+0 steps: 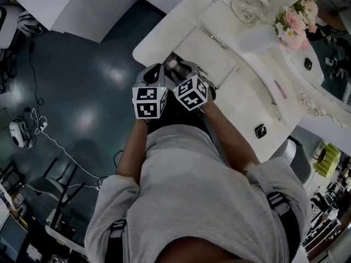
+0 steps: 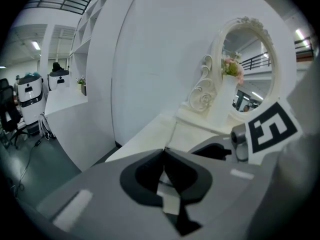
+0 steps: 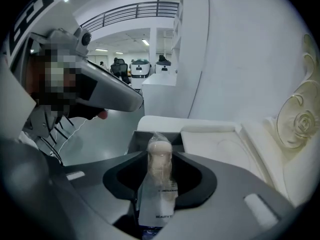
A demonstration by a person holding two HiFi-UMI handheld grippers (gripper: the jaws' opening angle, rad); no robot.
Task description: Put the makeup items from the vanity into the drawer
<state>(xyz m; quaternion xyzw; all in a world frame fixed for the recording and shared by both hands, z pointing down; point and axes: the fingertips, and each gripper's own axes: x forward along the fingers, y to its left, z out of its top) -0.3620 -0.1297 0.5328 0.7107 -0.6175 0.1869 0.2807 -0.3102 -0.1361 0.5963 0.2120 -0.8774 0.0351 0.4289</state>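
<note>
Closest in, seen in the right gripper view: right gripper (image 3: 160, 156) closed part-way onto a makeup bottle (image 3: 159, 184) in clear wrap, jaws pressing on its lower sides, rounded beige cap poking out past the fingertips. Held clear of any surface, tilted down toward the open drawer (image 3: 134, 141) just beyond, grey inside and pulled out from the front of the white vanity (image 3: 215, 144).

Right alongside, left gripper (image 2: 164, 153) with jaws fully together, tips touching, nothing gripped. Aimed across the vanity's near corner. From the head view, both tools side by side above the drawer opening, marker cubes facing up, grey-sleeved arms reaching down to them.

Farther back on the tabletop, well apart from both grippers: a thin pink stick (image 1: 280, 88) lying flat and, nearer the front edge, a small dark case (image 1: 260, 130).

At the far side, an oval mirror (image 2: 247, 59) in a carved white frame, with a bunch of pink and white flowers (image 2: 231, 66) standing against its lower left edge.
</note>
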